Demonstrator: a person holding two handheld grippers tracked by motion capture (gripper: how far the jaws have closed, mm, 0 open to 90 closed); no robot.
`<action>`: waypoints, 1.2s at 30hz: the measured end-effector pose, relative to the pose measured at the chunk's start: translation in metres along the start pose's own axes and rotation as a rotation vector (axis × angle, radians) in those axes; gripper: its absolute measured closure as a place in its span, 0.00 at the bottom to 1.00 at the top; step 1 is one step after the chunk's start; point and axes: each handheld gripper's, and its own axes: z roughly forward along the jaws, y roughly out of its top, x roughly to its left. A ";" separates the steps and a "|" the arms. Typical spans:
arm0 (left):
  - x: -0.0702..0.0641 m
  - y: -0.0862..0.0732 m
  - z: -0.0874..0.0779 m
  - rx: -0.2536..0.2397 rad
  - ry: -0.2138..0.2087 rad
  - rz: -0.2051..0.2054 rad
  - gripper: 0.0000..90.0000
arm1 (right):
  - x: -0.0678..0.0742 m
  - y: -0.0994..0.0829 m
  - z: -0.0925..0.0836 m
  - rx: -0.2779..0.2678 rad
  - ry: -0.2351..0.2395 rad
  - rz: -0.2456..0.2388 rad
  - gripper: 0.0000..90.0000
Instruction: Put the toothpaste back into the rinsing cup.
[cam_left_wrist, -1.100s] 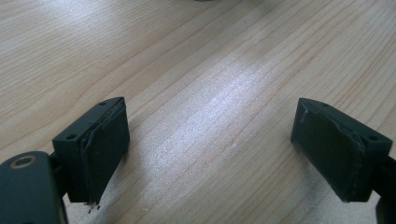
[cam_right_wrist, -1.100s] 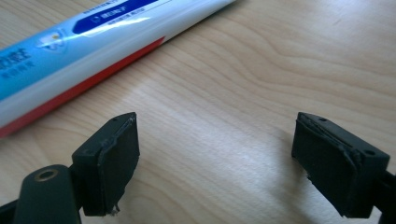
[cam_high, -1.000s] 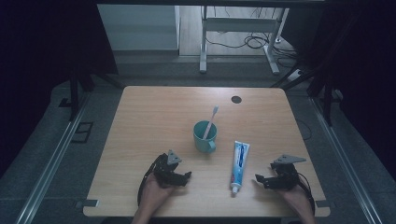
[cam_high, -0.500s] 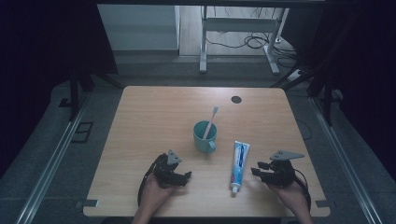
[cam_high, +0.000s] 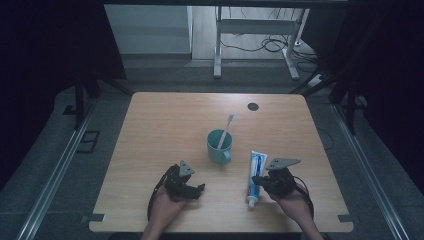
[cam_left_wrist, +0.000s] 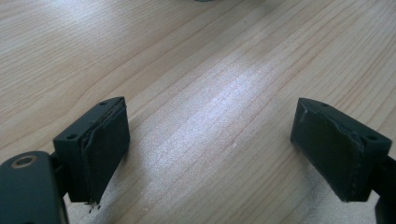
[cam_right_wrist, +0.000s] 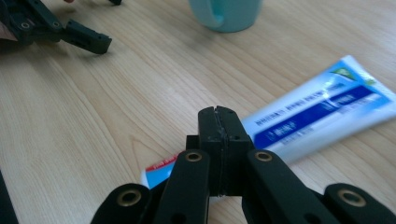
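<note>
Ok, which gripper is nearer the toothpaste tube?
The right. The right gripper, jaws shut with nothing between them, hovers right beside the tube, near its cap end. The left gripper sits open well off to the tube's left, below the cup.

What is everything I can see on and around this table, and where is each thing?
Table: one, light wood, centre of the high view.
Mug: one, teal, mid-table.
Toothbrush: one, white, standing tilted in the mug.
Toothpaste tube: one, white and blue, flat on the table right of the mug, cap toward the person.
Round hole cover: one, dark, far right part of the table.
Desk frame: one, white, on the floor beyond.
Left gripper: black, jaws wide open over bare wood.
Right gripper: black, jaws pressed together, empty, at the tube.
</note>
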 end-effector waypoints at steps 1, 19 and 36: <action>0.000 0.000 0.000 0.000 0.000 0.000 0.13 | 0.001 0.000 0.002 0.004 0.004 0.001 1.00; 0.000 0.000 0.000 0.003 0.000 0.003 0.13 | 0.003 -0.002 0.021 0.034 0.062 0.024 0.99; 0.000 0.000 0.000 0.003 0.000 0.003 0.13 | -0.004 -0.010 0.018 0.058 0.075 0.051 0.99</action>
